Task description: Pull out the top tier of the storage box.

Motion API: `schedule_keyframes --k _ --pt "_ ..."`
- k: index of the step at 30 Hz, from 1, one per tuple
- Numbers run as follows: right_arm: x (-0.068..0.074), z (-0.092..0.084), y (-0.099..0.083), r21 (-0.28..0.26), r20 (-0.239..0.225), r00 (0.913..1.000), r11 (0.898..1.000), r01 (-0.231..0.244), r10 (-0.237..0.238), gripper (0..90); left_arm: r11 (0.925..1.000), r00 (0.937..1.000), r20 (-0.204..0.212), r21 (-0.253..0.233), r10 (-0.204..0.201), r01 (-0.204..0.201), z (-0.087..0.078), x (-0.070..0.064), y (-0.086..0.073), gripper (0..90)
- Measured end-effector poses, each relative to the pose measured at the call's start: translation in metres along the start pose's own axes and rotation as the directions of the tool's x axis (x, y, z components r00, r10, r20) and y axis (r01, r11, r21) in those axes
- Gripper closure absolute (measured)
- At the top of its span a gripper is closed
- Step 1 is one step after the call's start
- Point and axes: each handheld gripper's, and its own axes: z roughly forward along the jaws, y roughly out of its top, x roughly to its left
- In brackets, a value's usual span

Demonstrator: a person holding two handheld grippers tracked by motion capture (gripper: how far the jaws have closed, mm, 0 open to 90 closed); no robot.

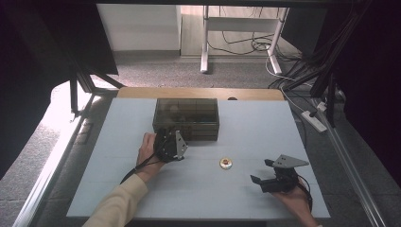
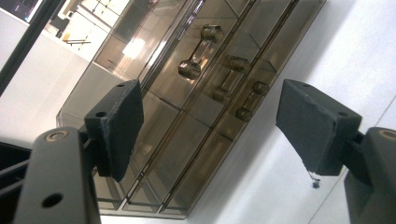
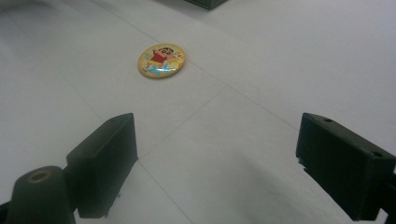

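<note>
Left gripper (image 1: 174,134) is hovering just in front of the smoky translucent drawer box (image 1: 186,118), jaws spread wide with nothing between them; right gripper (image 1: 263,171) is resting low over the tabletop (image 1: 255,127), jaws also spread and empty, aiming at the round yellow cartoon badge (image 1: 226,163). Drawer box is sitting toward the far middle of the tabletop, long axis running left-right, brown-tinted drawer fronts with small bar handles (image 2: 198,53) facing the person. Badge is lying flat, picture side up, between both grippers.
</note>
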Motion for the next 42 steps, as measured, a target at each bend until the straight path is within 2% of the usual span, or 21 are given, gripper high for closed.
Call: schedule_keyframes --k 11,24,31,37,42 --pt "0.000 0.000 0.000 0.000 0.001 1.0000 1.000 -0.002 0.002 12.6 0.9998 0.9994 -0.030 -0.001 0.018 -0.018 0.004 -0.002 0.002 26.9" --pt "0.000 0.000 0.000 0.001 -0.001 1.0000 1.000 0.000 0.000 12.7 0.9988 0.9962 -0.074 -0.014 0.045 -0.046 0.006 -0.004 0.004 37.7" --pt "0.000 0.000 0.000 0.000 -0.002 1.0000 1.000 0.001 -0.001 12.7 0.9981 0.9949 -0.082 -0.013 0.058 -0.060 0.008 -0.003 0.003 43.1" --pt "0.000 0.000 0.000 0.001 -0.002 1.0000 1.000 0.001 -0.001 12.7 0.9970 0.9927 -0.097 -0.020 0.072 -0.074 0.009 -0.004 0.003 47.8" --pt "0.000 0.000 0.000 0.001 -0.002 1.0000 1.000 0.001 -0.001 12.7 0.9944 0.9884 -0.110 -0.004 0.105 -0.106 0.011 -0.007 0.004 49.7"
